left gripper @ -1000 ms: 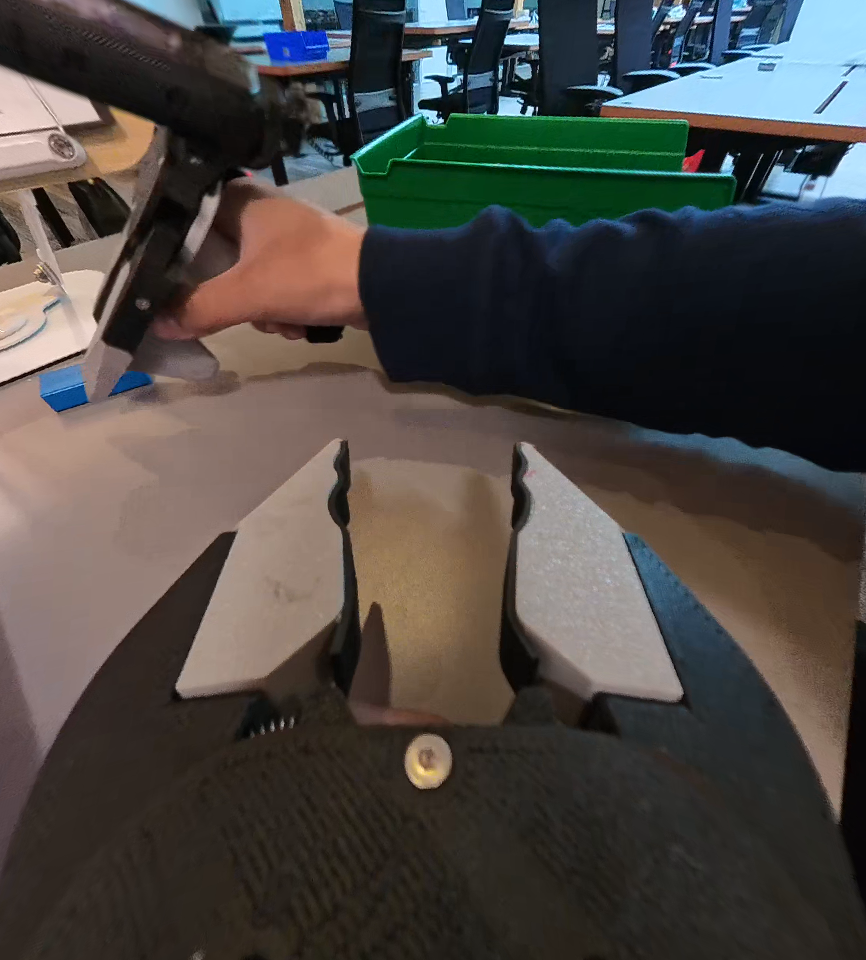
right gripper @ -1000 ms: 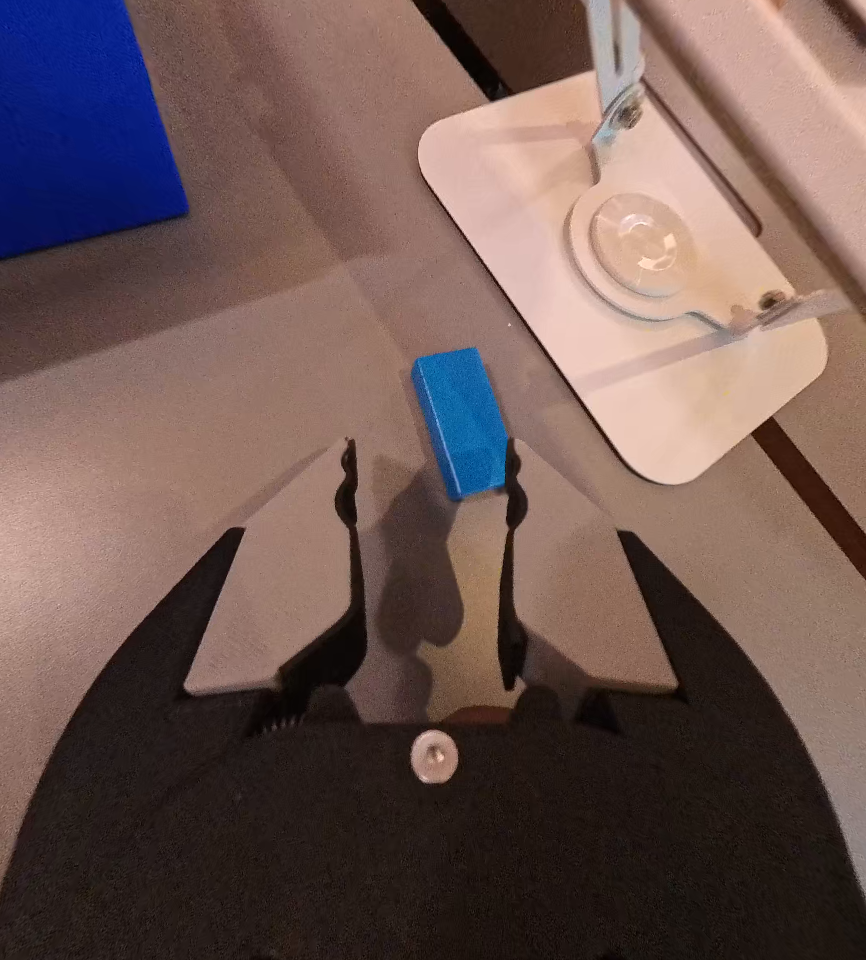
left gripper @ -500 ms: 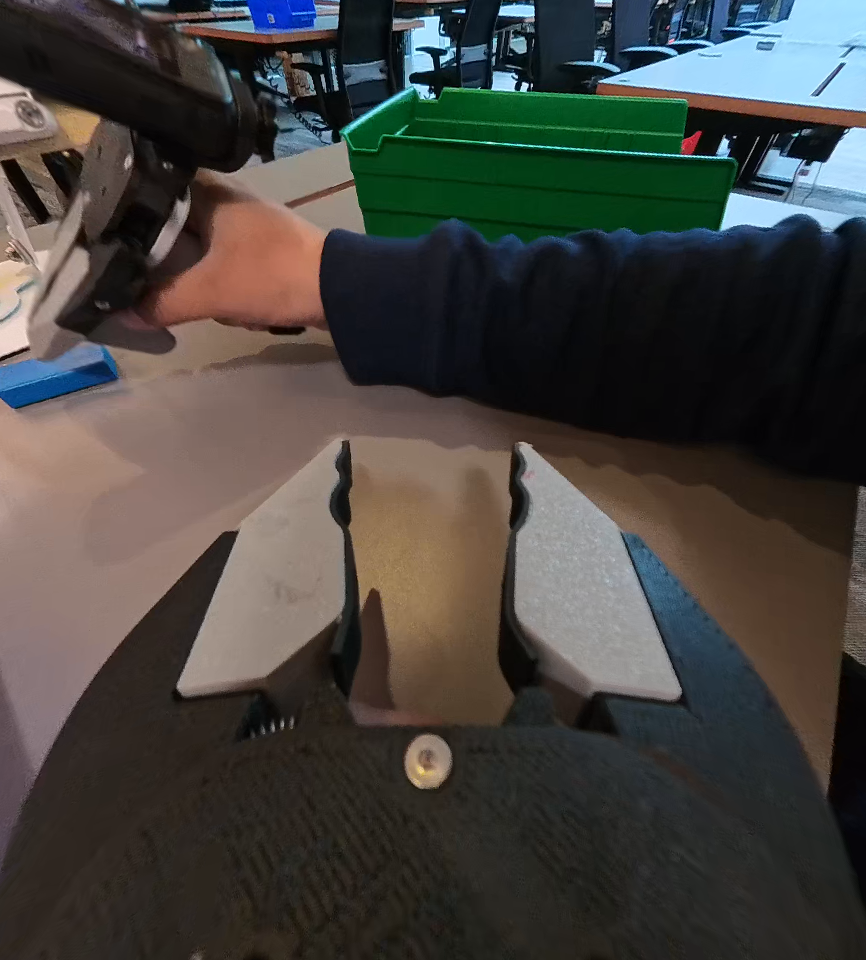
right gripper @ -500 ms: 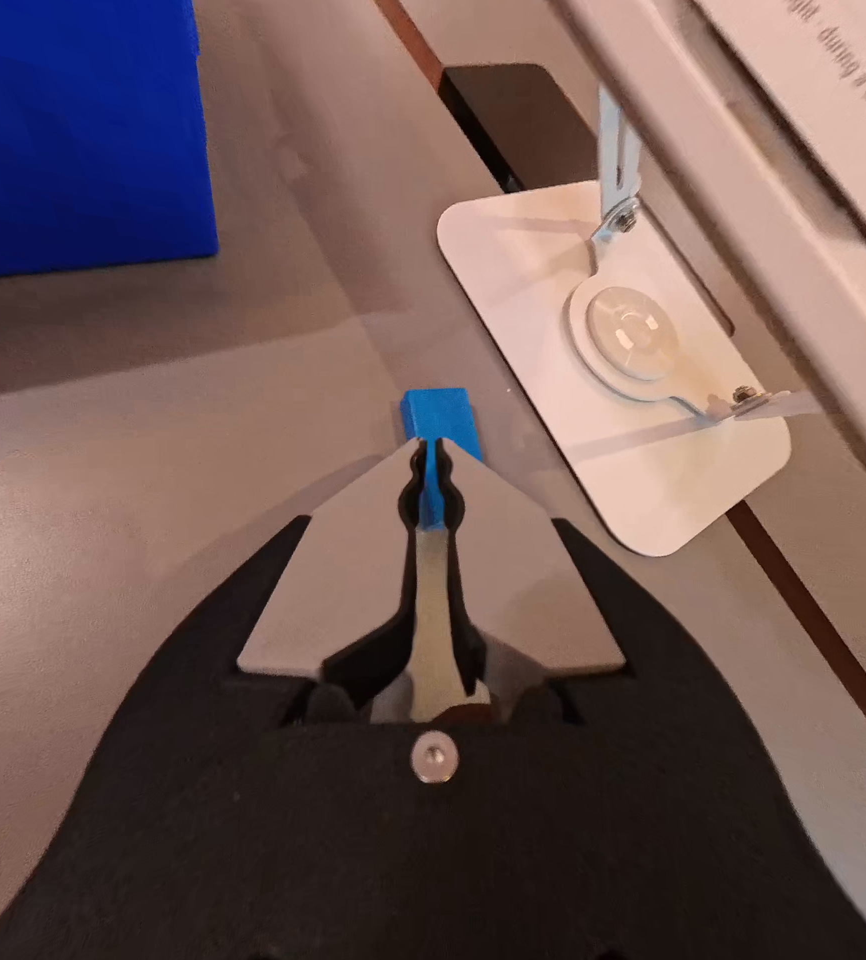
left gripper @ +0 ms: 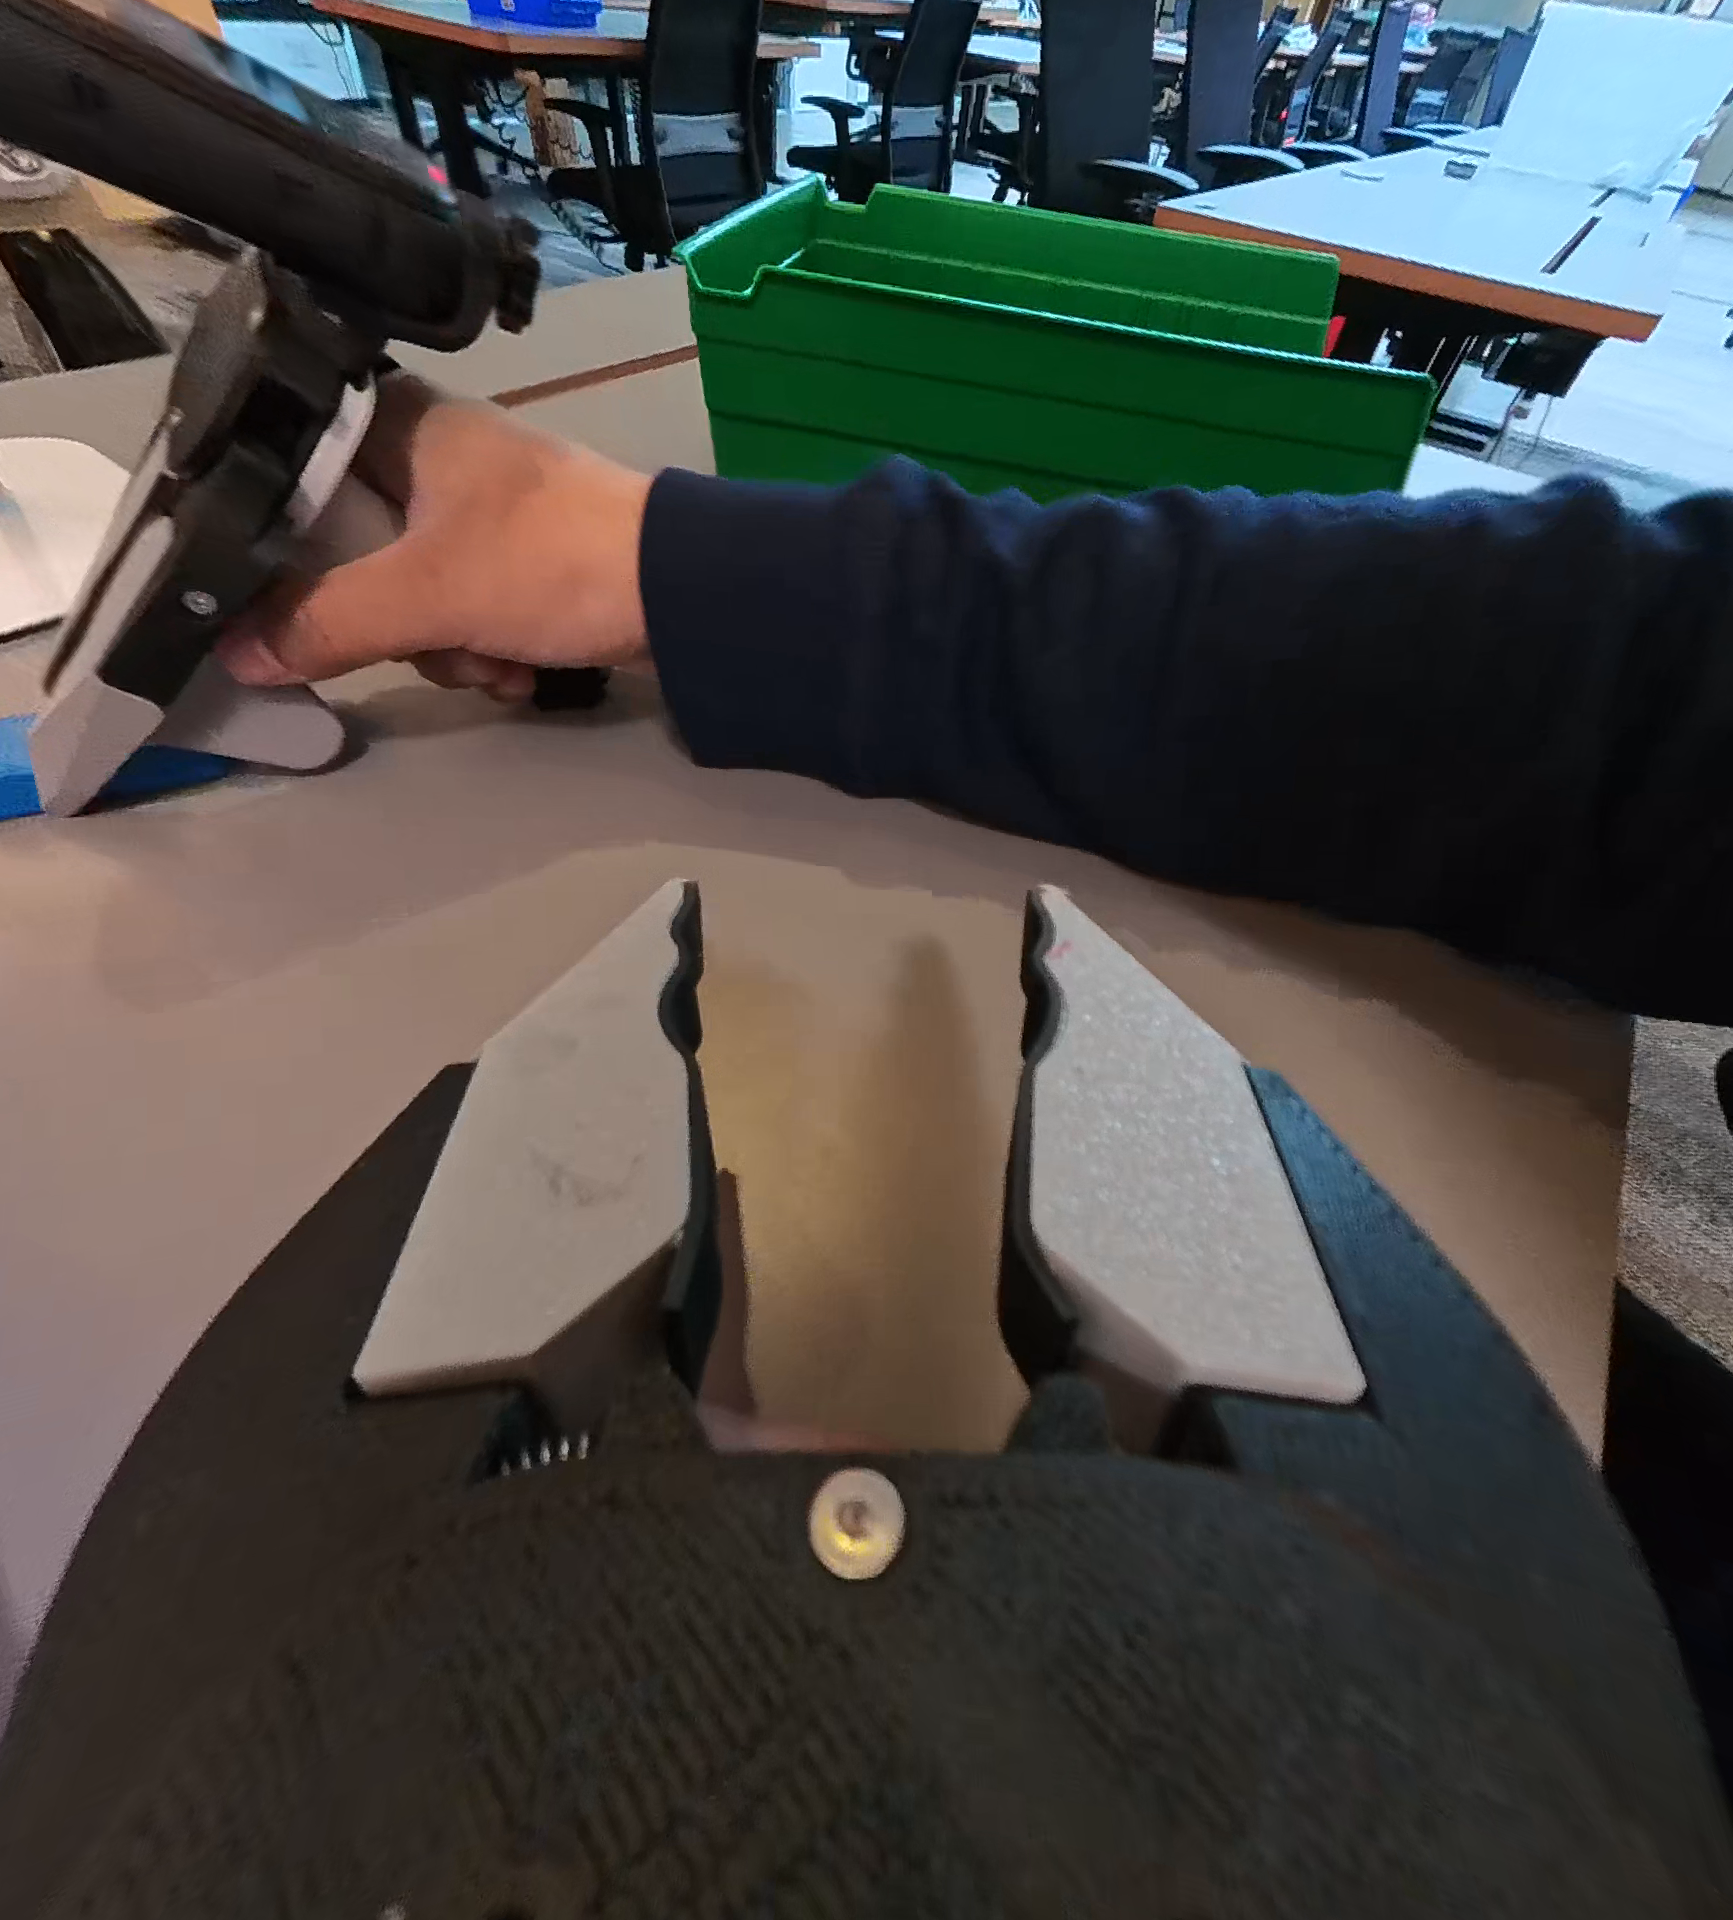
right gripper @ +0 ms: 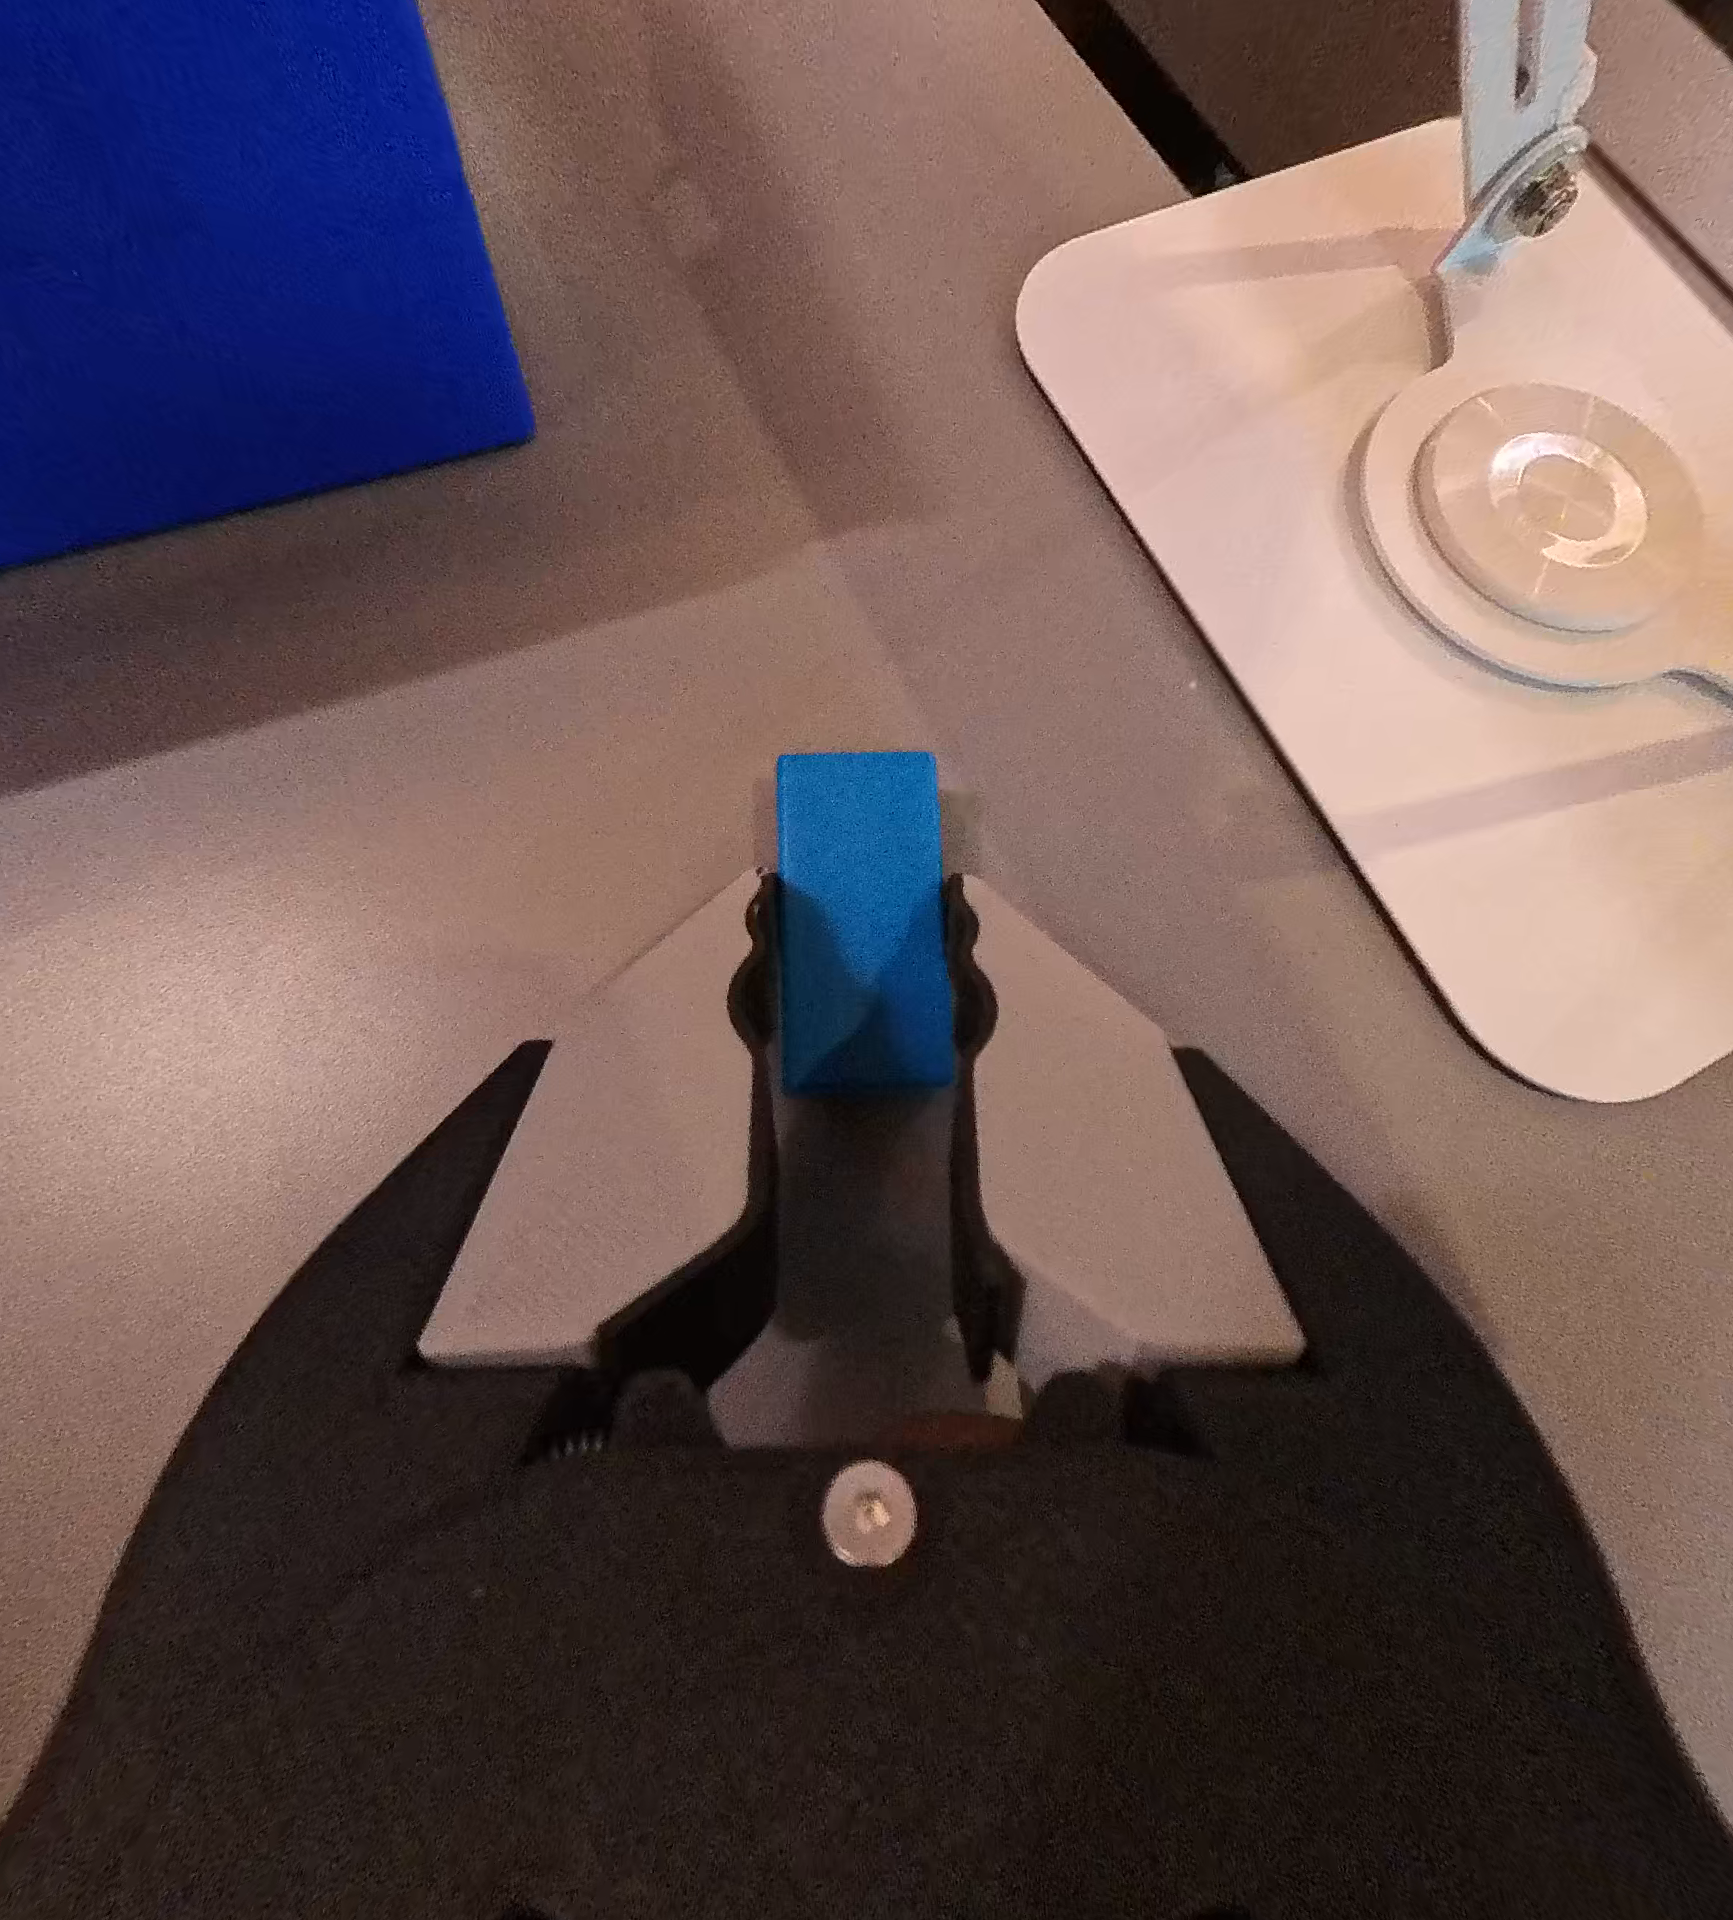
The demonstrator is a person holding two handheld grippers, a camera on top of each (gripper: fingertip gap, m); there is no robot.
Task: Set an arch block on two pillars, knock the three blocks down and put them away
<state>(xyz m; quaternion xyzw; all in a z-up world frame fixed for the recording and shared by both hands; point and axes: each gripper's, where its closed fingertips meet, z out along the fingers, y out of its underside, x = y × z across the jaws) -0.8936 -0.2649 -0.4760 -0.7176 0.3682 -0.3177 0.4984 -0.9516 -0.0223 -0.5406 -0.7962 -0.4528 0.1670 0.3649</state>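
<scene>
Blue block: a small oblong block point(right gripper: 860, 925) lies flat on the grey table point(right gripper: 322, 935), its near half between the fingers of the right gripper point(right gripper: 857, 883), its far end sticking out past the tips
Right gripper: both dark pads press on the long sides of the block, pinching it; the tips are down at the table top
Right gripper seen from the left: it point(left gripper: 77, 769) leans down at the far left, held by a hand point(left gripper: 488, 561) in a dark blue sleeve point(left gripper: 1205, 707) that reaches across the table
Left gripper: its point(left gripper: 862, 904) fingers are spread wide with only bare table between them, near the table's right edge
Green bin: a stack of green bins point(left gripper: 1038, 364) stands on the far side of the table, beyond the sleeve
White base plate: a white plate point(right gripper: 1464, 727) with a round disc sits just right of the block, not touching it
Blue box: a large dark blue box point(right gripper: 166, 260) stands at the far left, well apart from the block
</scene>
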